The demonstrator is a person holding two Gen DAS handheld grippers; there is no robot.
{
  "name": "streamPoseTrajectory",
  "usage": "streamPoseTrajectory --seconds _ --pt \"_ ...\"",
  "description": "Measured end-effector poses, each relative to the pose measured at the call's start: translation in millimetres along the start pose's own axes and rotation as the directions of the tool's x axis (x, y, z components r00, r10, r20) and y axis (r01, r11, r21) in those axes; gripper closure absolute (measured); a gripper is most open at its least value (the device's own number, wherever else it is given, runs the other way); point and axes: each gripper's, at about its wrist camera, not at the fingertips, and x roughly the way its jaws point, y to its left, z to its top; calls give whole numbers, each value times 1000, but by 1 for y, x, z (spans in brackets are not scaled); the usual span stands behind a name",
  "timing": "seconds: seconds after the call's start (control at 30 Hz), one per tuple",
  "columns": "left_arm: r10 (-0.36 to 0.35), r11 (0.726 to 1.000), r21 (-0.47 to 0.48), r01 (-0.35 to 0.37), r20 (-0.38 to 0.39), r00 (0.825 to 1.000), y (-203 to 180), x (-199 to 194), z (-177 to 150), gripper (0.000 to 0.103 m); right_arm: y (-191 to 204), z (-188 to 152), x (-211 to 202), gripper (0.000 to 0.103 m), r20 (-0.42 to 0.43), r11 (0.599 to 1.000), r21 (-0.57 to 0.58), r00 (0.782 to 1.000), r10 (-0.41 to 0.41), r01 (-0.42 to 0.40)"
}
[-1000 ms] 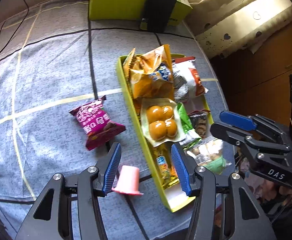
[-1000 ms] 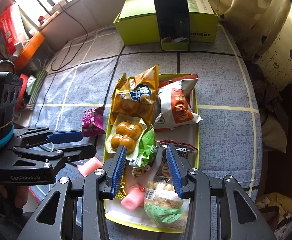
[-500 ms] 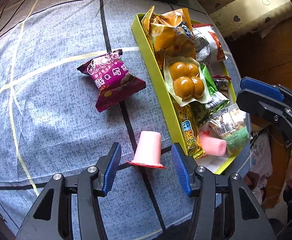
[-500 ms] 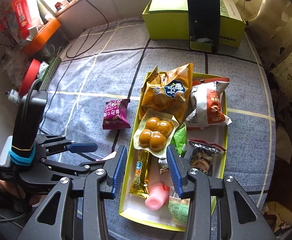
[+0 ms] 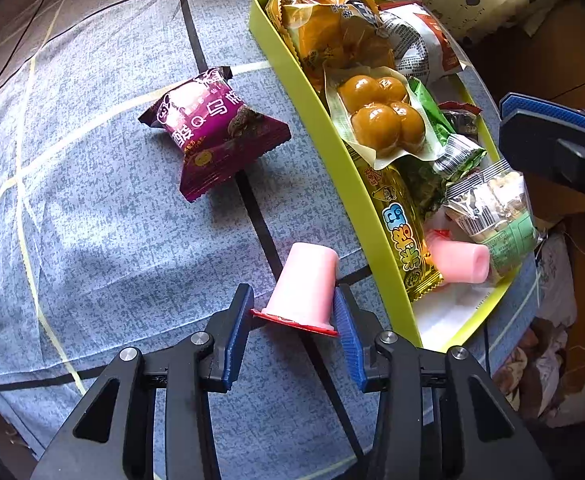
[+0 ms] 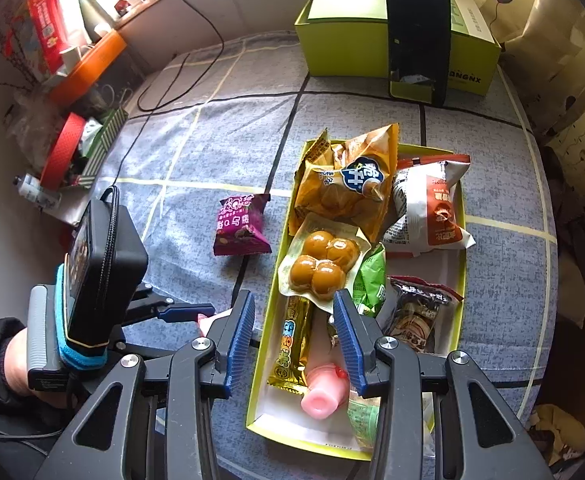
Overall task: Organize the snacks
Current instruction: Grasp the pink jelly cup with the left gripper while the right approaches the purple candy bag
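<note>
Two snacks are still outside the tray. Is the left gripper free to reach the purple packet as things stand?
Probably not yet: the left gripper is closing around the pink jelly cup. The purple packet lies uncovered on the cloth beyond it, nothing else in between.

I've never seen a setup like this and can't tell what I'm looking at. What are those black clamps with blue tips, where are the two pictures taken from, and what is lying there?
No robot here: a person holds a two-finger clamp in each hand, and a camera on each looks along its fingers. One picture comes from the left gripper, the other from the right gripper.

On the checked blue cloth sits a yellow-green tray full of snack packets, with a pink jelly cup already inside. A purple snack bag lies outside it.

The left gripper's jaws are closing around a second pink jelly cup lying on the cloth. The right gripper hovers over the tray, holding nothing.
</note>
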Motion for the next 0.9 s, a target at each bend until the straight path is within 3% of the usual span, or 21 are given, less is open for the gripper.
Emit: streamPoseTrajectory --seconds 0.23,0.53,0.9 --pt "20 995 -96 -14 68 997 30 -21 -6 61 8 5 8 64 -14 1000 -14 1000 5 -5" --pt "104 964 -259 -67 132 986 89 -54 -19 61 28 21 28 64 -41 999 -44 999 17 -19" --pt "157 932 -349 -99 142 977 128 -73 -27 61 59 48 64 63 -99 996 -88 995 -9 0"
